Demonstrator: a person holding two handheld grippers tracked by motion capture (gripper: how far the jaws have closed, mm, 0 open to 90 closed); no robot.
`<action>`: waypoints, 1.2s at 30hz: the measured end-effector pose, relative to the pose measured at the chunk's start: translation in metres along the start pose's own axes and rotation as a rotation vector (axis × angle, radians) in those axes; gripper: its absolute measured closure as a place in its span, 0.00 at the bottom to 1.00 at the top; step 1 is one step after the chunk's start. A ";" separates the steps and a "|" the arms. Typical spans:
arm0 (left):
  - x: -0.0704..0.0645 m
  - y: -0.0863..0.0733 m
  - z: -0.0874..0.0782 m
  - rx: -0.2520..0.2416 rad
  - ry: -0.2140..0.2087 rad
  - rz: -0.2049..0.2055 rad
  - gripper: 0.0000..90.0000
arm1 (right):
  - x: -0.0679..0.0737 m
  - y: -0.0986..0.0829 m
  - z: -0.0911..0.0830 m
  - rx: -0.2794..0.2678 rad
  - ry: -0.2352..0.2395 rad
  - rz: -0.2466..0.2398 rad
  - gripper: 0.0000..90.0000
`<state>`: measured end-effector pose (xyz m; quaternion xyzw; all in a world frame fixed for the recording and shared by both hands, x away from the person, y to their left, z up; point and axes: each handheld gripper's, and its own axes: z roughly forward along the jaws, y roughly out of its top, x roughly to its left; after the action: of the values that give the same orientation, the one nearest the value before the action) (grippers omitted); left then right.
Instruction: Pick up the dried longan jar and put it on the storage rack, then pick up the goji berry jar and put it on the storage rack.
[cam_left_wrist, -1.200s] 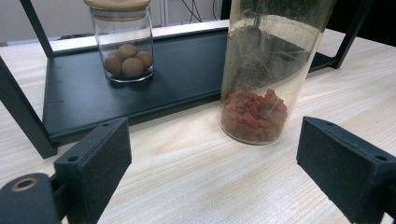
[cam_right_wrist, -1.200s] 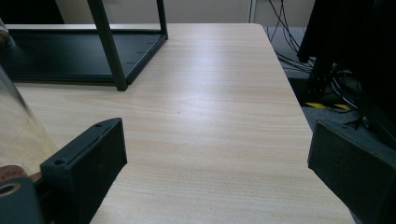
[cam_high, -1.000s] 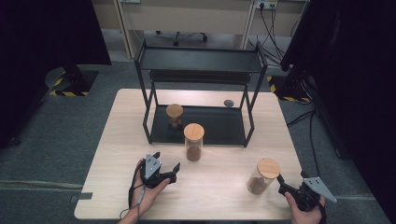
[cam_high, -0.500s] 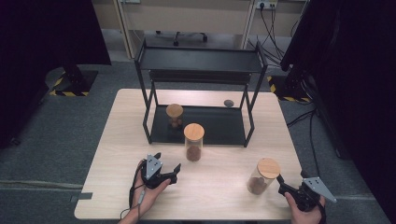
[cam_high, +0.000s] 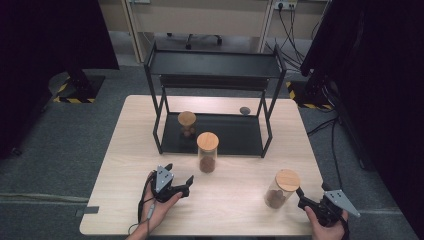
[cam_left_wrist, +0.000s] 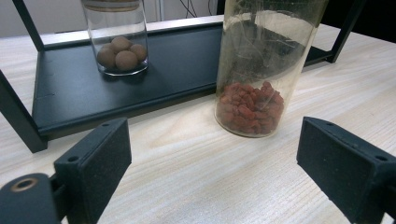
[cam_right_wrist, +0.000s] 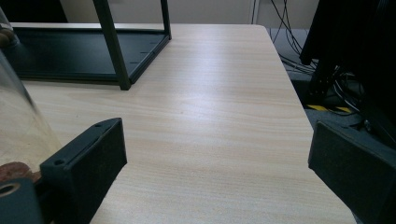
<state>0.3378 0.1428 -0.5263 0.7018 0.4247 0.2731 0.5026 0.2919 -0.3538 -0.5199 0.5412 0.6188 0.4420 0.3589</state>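
Left hand-held gripper (cam_left_wrist: 212, 163), jaws wide, faces the red-filled jar (cam_left_wrist: 254, 79) just ahead.

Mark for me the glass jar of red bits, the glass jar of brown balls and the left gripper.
Glass jar of red bits (cam_left_wrist: 250, 109), left gripper view, on its red filling.
Glass jar of brown balls (cam_left_wrist: 119, 51), left gripper view, on the balls behind the glass.
Left gripper (cam_high: 180, 184), high view, midway between its fingertips.

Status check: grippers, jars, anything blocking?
Left gripper open, facing middle jar. Right gripper open beside right jar. Both jars free on table. Nothing between.
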 end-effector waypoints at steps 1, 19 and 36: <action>0.000 0.000 0.000 0.000 0.000 0.000 0.11 | 0.000 0.000 0.000 0.000 0.000 0.000 0.05; -0.001 -0.001 -0.002 -0.010 0.008 0.002 0.11 | 0.006 -0.001 -0.028 0.020 0.067 -0.010 0.03; -0.001 -0.001 -0.002 -0.014 0.012 -0.001 0.11 | 0.063 -0.013 -0.070 0.034 0.228 -0.052 0.05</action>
<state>0.3357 0.1430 -0.5265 0.6962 0.4262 0.2802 0.5051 0.2127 -0.3027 -0.5056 0.4774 0.6766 0.4807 0.2884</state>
